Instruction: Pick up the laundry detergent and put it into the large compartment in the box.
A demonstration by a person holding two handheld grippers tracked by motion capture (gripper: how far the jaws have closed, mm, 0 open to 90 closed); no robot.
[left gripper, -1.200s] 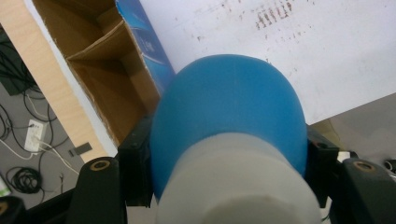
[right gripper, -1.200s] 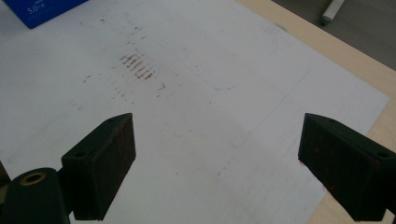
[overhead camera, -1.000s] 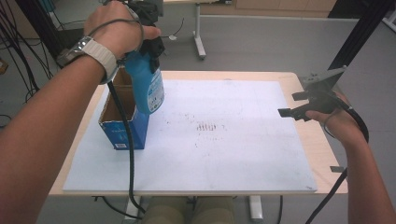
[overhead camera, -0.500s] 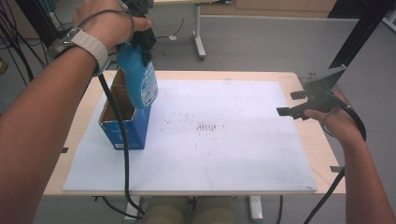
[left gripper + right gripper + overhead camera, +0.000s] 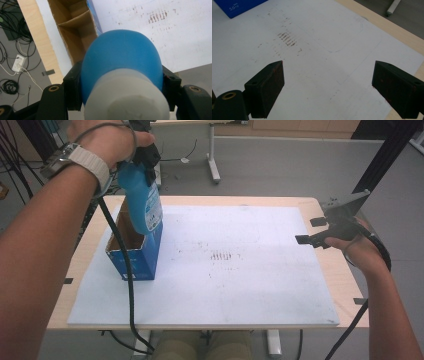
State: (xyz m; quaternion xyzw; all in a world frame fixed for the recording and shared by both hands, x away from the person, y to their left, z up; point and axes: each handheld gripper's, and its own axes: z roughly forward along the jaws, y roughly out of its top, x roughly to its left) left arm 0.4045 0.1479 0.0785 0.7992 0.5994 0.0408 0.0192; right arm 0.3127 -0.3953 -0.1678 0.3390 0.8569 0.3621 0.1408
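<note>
The left gripper (image 5: 145,155) clamps the blue bottle (image 5: 142,202) just under its white cap (image 5: 125,96), holding it above the open blue box (image 5: 132,252) at the white mat's (image 5: 250,285) nine o'clock. The right gripper (image 5: 320,232) hovers at three o'clock, jaws wide apart and empty.

Lab or workshop space: grey floor (image 5: 280,165), loose black cables (image 5: 10,22) and a white power strip (image 5: 18,63) lying on it, black frame post (image 5: 385,155), plain wooden desk (image 5: 340,270) under a scuffed white board (image 5: 240,285).
</note>
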